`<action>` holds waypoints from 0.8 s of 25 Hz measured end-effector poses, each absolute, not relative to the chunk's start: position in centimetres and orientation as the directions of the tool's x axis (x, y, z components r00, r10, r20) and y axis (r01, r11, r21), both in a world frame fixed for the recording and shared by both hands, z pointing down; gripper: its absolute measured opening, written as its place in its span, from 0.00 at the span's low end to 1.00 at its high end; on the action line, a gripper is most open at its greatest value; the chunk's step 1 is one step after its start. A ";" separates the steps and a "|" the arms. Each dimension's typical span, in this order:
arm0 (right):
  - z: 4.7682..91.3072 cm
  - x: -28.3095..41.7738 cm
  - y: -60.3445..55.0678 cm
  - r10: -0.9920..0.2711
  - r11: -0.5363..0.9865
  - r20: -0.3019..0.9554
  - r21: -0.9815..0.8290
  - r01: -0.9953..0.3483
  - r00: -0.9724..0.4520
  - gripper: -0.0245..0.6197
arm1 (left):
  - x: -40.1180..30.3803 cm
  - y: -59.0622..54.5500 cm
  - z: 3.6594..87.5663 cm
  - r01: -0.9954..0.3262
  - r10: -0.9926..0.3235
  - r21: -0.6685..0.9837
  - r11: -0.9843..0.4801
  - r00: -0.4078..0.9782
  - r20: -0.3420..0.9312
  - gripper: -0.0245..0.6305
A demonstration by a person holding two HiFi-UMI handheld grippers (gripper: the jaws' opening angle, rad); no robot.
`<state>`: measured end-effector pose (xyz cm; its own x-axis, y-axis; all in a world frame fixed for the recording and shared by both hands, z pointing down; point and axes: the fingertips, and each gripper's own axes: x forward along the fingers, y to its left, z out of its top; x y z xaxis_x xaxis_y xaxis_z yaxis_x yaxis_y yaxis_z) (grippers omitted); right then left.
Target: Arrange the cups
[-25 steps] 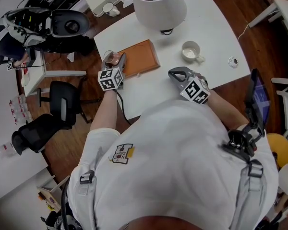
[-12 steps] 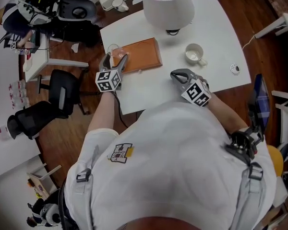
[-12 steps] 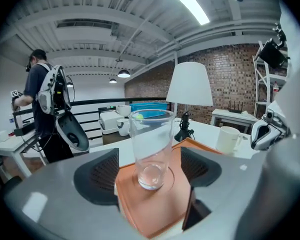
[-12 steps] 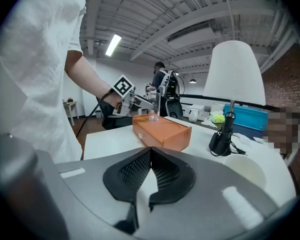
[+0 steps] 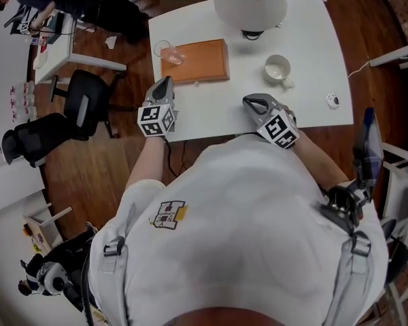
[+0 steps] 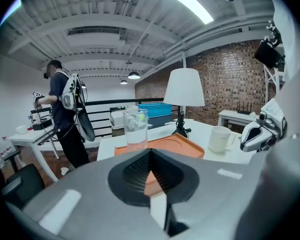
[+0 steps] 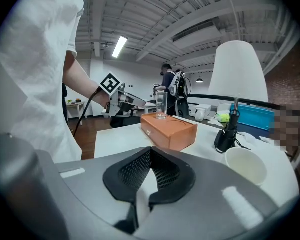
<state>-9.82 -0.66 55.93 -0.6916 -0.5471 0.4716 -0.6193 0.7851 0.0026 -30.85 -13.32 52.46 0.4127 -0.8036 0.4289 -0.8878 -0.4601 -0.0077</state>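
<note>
Grey jaws of the left gripper [image 5: 164, 85] have just closed with nothing between them; the right gripper [image 5: 250, 102] is likewise closed and empty. At twelve o'clock of the left gripper the glass cup [image 5: 164, 50] stands upright on the left end of the orange tray [image 5: 200, 61], apart from the jaws; we judge it already placed. The white mug [image 5: 277, 68] waits on the table [image 5: 211, 114] at one o'clock of the right gripper, probably next. The person's torso hides the table's near edge; the glass's contents are unclear.

Your desk [image 5: 313, 43] carries a white lamp [image 5: 250, 2] at its far edge; a black chair [image 5: 88, 104] stands to its left.
</note>
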 end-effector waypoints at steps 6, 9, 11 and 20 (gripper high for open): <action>56.4 -8.5 0.7 -0.524 0.794 0.478 -0.027 -0.608 -0.705 0.04 | -24.5 -7.5 53.8 -0.828 -0.726 0.058 -0.558 0.521 0.450 0.04; 56.9 -7.7 1.2 -0.512 0.798 0.487 -0.036 -0.602 -0.708 0.04 | -21.1 -4.3 56.1 -0.789 -0.661 0.101 -0.606 0.570 0.489 0.04; 57.5 -7.2 1.6 -0.501 0.801 0.495 -0.047 -0.597 -0.710 0.04 | -19.1 -2.3 57.8 -0.768 -0.619 0.131 -0.627 0.593 0.516 0.04; 60.7 -4.7 3.1 -0.457 0.792 0.567 -0.093 -0.604 -0.686 0.04 | -10.8 2.8 63.3 -0.635 -0.414 0.233 -0.737 0.696 0.586 0.04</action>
<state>-4.72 3.08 60.73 -0.6858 -0.4565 0.5668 -0.6037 0.7918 -0.0927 -10.84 2.79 63.28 0.6963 -0.4144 0.5860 -0.6348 -0.7366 0.2333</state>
